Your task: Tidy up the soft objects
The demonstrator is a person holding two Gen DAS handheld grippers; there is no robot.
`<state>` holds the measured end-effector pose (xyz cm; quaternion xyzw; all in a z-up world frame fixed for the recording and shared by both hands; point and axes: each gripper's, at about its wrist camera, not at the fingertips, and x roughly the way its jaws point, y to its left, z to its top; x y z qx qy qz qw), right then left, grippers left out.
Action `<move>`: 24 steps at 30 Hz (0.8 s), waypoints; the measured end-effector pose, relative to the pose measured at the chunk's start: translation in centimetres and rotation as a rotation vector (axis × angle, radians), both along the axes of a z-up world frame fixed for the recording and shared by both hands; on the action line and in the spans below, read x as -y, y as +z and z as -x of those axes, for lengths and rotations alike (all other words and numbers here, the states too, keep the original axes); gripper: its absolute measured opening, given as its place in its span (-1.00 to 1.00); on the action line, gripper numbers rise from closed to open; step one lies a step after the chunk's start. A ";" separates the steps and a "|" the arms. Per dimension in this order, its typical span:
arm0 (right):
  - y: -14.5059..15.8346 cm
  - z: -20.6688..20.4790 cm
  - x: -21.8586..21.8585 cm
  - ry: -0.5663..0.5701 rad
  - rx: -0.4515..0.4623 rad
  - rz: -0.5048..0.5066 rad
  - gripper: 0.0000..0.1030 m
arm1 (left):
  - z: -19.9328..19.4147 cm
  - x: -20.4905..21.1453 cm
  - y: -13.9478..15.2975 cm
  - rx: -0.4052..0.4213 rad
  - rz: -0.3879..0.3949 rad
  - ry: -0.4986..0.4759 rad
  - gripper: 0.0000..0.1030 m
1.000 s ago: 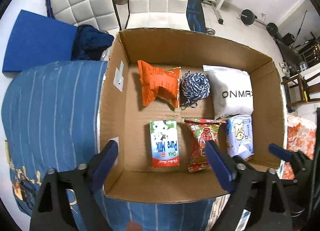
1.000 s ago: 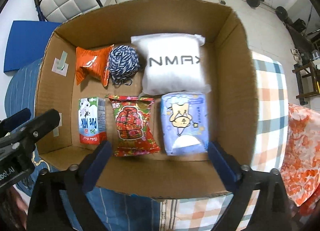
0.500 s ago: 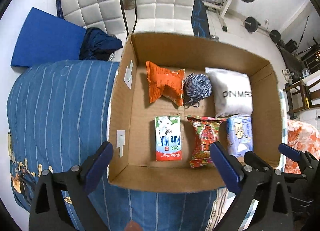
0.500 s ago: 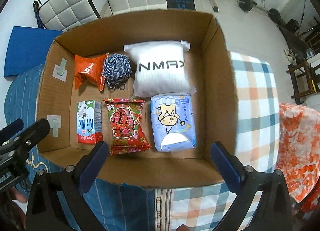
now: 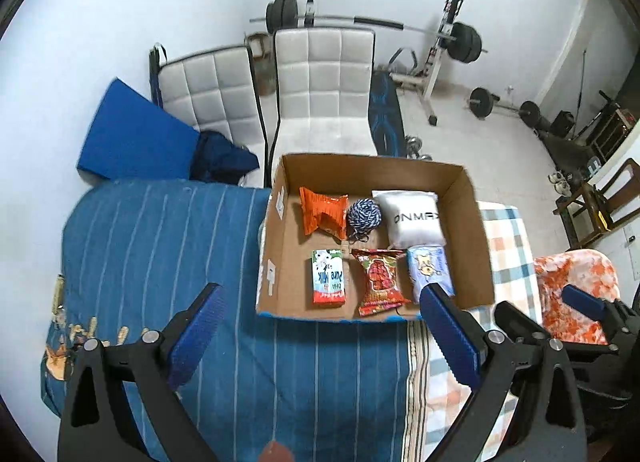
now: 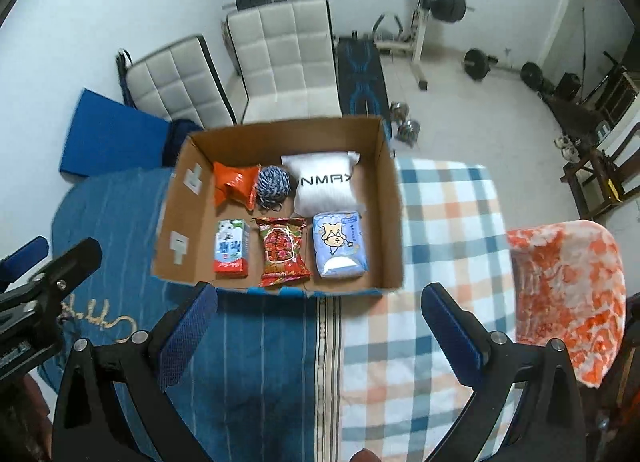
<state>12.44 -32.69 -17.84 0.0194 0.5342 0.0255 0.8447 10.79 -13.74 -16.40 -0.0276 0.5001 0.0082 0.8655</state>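
An open cardboard box (image 5: pixel 472 221) (image 6: pixel 390 197) stands on the bed. In its back row lie an orange snack bag (image 5: pixel 323 214) (image 6: pixel 234 183), a blue-white yarn ball (image 5: pixel 363 213) (image 6: pixel 273 182) and a white pillow pack (image 5: pixel 412 217) (image 6: pixel 324 183). In its front row lie a milk carton (image 5: pixel 328 277) (image 6: pixel 231 248), a red snack bag (image 5: pixel 379 281) (image 6: pixel 282 250) and a blue tissue pack (image 5: pixel 428 268) (image 6: pixel 339 245). My left gripper (image 5: pixel 320 326) is open and empty, held high in front of the box. My right gripper (image 6: pixel 320 318) is open and empty too, beside it.
A blue striped cover (image 5: pixel 160 246) lies left of the box, a checked cloth (image 6: pixel 448 221) right of it and an orange-white floral cloth (image 6: pixel 568 294) at far right. Two white chairs (image 5: pixel 320 93), a blue mat (image 5: pixel 132 141) and gym weights (image 5: pixel 460 41) stand behind.
Both grippers have pulled back and up from the box, which looks smaller now with more room in view. Nothing in the box has moved.
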 end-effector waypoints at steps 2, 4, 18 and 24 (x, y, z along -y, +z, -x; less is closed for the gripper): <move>2.2 2.1 0.4 -0.002 0.035 -0.009 1.00 | 1.6 0.0 1.5 0.022 0.001 -0.007 0.92; 3.9 3.9 0.8 -0.003 0.063 -0.013 1.00 | 3.1 0.0 3.0 0.041 0.006 -0.009 0.92; 11.7 14.6 1.6 0.050 0.144 -0.027 1.00 | 11.4 0.3 9.9 0.124 0.054 -0.021 0.92; 12.8 15.8 2.2 0.023 0.186 0.003 1.00 | 13.0 1.1 10.9 0.167 0.029 -0.028 0.92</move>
